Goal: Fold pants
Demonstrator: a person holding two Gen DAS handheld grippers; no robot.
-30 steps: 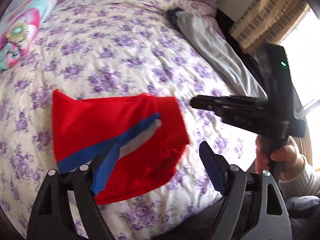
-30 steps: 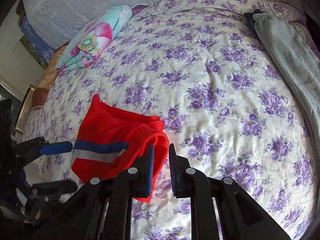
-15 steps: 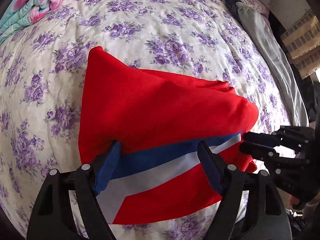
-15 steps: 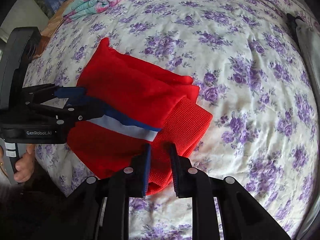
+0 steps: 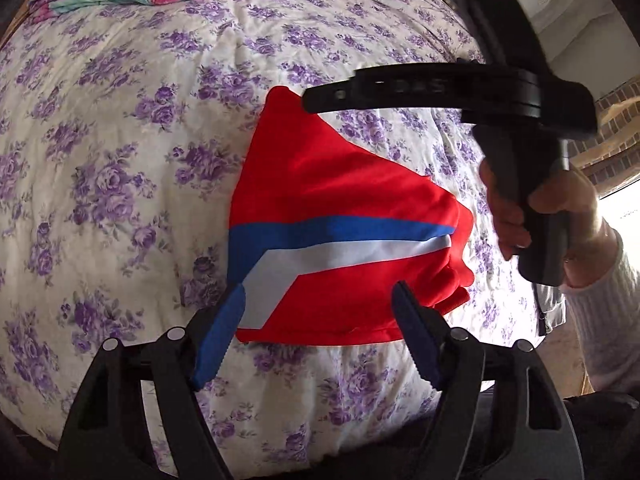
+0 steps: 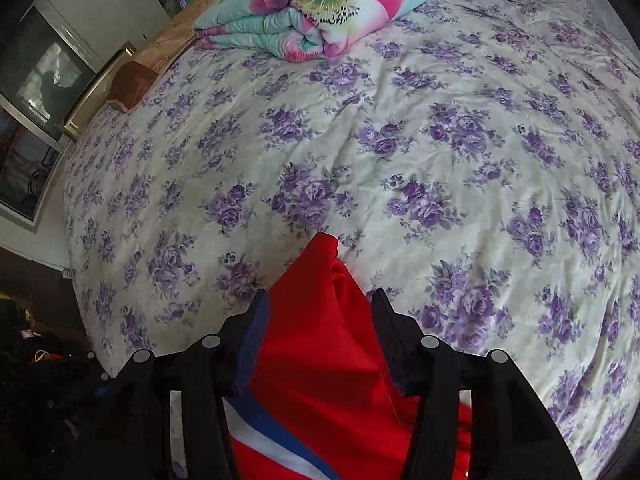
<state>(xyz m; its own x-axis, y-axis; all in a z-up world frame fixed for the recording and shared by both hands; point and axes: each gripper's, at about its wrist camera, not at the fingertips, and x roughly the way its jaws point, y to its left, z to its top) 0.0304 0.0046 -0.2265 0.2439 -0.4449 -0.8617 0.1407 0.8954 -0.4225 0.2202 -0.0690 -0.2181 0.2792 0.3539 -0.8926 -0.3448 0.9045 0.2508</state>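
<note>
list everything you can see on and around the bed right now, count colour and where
pants: 1, red with a blue and a white stripe, folded, near edge of the bed
bedspread: 1, cream with purple flowers, covers the bed
folded quilt: 1, turquoise and pink floral, far end of the bed
brown cloth: 1, brown, far left edge of the bed
brick wall: 1, brown, right of the bed
left gripper: 1, black with blue pads, jaws closing, over the near edge of the pants, pads not pressing
right gripper: 1, black with blue pads, jaws opening, pants between them
right hand: 1, white sleeve, gripping the right gripper's handle
</note>
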